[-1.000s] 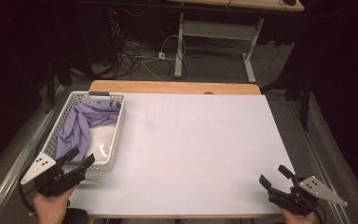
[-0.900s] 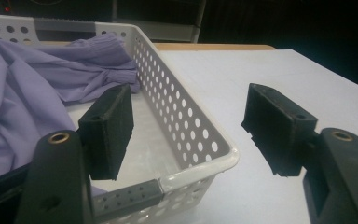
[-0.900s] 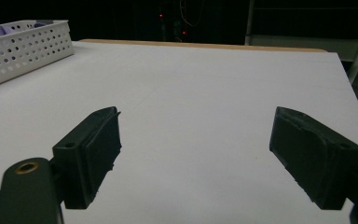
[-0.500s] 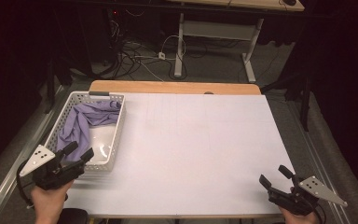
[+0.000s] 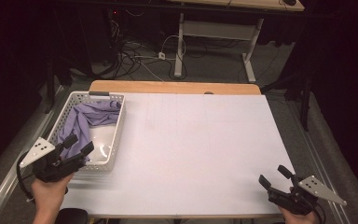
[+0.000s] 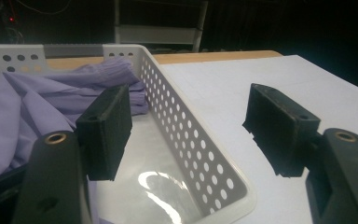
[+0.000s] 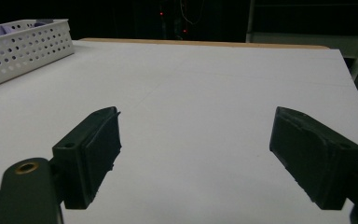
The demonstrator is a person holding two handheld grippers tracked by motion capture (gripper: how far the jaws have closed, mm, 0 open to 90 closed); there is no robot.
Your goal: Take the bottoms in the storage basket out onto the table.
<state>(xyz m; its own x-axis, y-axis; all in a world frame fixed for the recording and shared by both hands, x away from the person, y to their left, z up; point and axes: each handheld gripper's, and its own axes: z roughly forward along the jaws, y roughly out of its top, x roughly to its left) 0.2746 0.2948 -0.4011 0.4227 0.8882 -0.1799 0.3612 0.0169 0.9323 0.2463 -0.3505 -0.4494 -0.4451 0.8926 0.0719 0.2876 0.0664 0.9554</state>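
High view: white basket (image 5: 116, 135) holds purple cloth (image 5: 86, 119); left gripper (image 5: 78, 145), right gripper (image 5: 274, 176) both released.

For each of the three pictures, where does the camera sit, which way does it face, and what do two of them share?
High view: above the person's side, looking forward and down on the white table; both hands, left claw, right claw.
Left gripper view: on the left claw, facing the white basket with purple cloth; both jaws apart.
Right gripper view: on the right claw, facing across the table; jaws apart.
Shared: all three show the basket.
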